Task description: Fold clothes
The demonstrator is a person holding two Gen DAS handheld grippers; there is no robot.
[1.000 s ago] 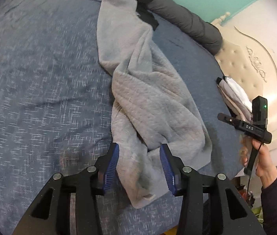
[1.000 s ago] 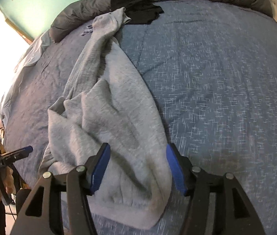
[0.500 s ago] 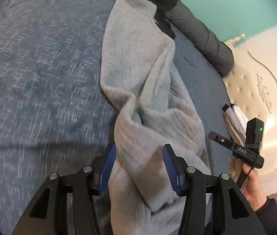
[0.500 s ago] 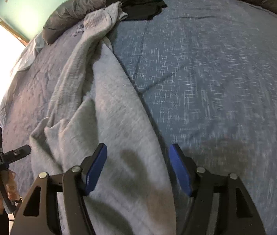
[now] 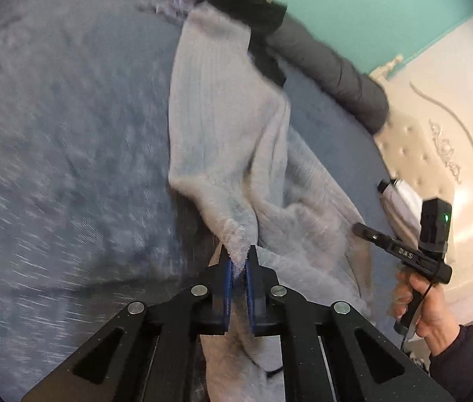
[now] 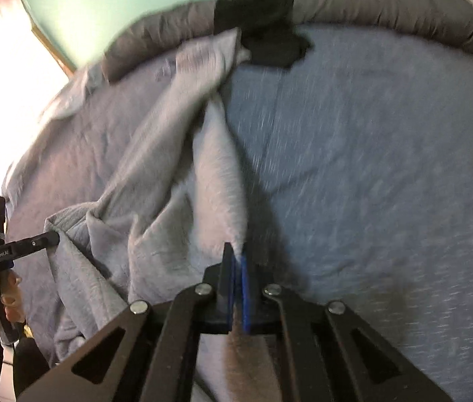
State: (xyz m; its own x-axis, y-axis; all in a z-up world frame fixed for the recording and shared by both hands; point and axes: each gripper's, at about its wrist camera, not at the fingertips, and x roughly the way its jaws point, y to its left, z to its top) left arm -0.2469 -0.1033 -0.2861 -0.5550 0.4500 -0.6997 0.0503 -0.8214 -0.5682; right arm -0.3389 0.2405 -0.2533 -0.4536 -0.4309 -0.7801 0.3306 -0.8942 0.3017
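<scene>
The bed (image 5: 52, 167) carries a long grey garment (image 5: 223, 127), stretched from the dark clothes (image 6: 266, 33) at the far bolster to the near edge. It appears soft, thick and limp, likely to sag and bunch; hold it at the hem corners. The left gripper (image 5: 238, 261) and right gripper (image 6: 236, 261) have just been closing, each now clamped on a near fold.

Both wrist fisheyes look steeply down along their fingers, close over the bed (image 5: 69, 167). Shared: grey garment (image 5: 223, 117), black cloth (image 6: 270, 37), teal wall (image 6: 119, 3).
</scene>
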